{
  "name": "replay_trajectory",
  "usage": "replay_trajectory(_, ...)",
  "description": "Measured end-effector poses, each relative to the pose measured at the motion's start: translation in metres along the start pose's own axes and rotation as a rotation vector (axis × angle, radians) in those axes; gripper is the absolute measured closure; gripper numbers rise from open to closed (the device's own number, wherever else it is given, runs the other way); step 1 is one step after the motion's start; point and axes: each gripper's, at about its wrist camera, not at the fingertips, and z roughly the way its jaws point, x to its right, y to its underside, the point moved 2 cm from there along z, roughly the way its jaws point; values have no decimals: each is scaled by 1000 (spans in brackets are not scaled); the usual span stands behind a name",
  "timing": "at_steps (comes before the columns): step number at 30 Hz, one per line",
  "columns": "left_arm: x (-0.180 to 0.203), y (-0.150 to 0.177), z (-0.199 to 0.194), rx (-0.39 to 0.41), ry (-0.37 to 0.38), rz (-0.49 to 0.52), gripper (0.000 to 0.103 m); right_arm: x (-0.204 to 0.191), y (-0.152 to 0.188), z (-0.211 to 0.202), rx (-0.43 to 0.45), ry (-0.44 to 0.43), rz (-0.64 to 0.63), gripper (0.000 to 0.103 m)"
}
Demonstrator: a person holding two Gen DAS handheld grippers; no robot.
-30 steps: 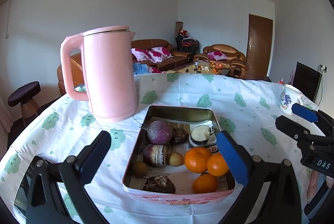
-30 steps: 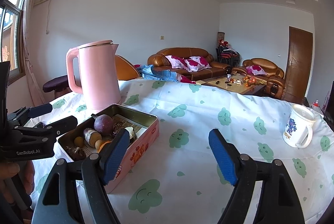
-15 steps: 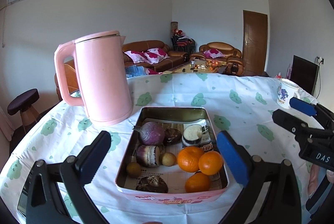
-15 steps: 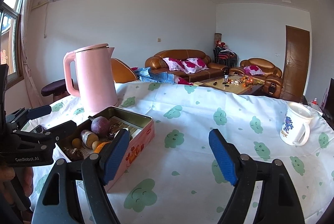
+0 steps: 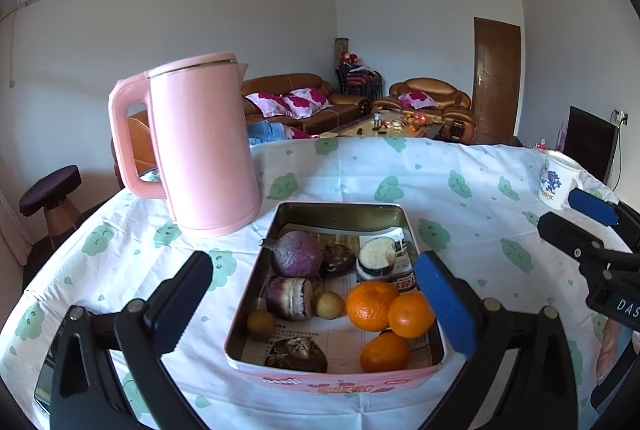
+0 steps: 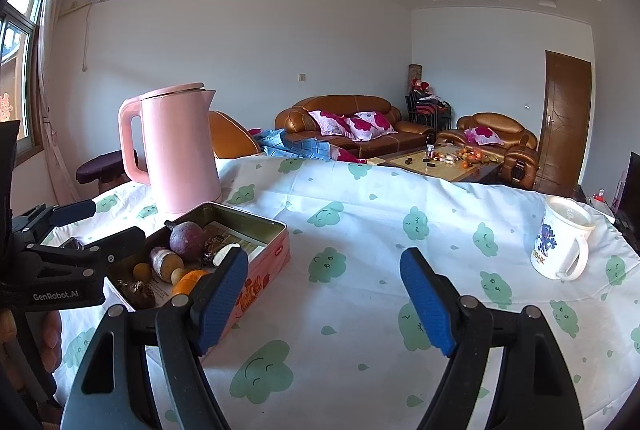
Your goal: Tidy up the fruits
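Left claw (image 5: 316, 300) spread wide, empty, hovering over tin (image 5: 340, 376) on counter (image 5: 460, 189). Right claw (image 6: 324, 294) apart, empty. Oranges (image 5: 372, 304) cluster at tin's right; descend straight, straddle one only.

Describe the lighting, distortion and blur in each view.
Left wrist view: strong fisheye bending at the table edge, dark corners, soft daylight, tin and oranges sharp. Right wrist view: same curvature, bright window at left, kettle evenly lit, no motion blur.
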Motion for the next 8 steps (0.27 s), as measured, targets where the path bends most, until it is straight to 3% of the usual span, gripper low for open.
replay_trajectory(8,4,4,3,-13,7,15,0,8,6,1,-21,25,-12,23)
